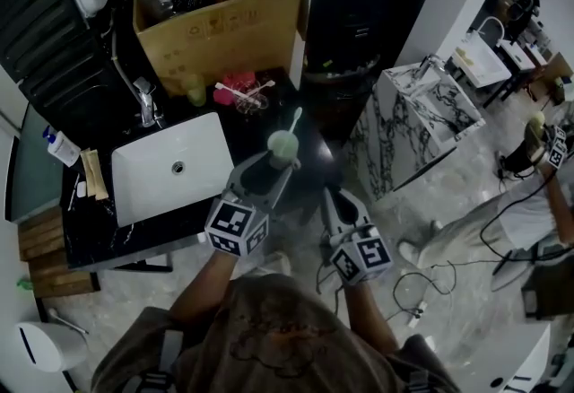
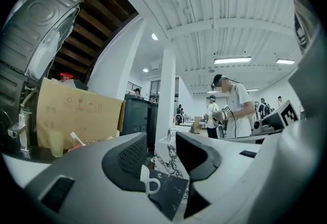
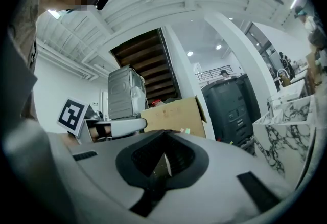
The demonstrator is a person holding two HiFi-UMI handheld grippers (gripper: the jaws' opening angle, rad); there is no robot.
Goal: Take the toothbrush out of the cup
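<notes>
In the head view a pale green cup stands near the front corner of the black counter. A white toothbrush sticks up out of it, leaning right. My left gripper reaches up to the cup from below, its tips just short of it. In the left gripper view the left gripper is open. Part of a pale cup with a loop handle shows low in the gap, and no pad presses on it. My right gripper hangs off the counter's right edge. It is shut with nothing between the jaws.
A white sink with a faucet fills the counter's left. Behind it are a cardboard box, another green cup and pink items. A marbled stand and a person are to the right, with cables on the floor.
</notes>
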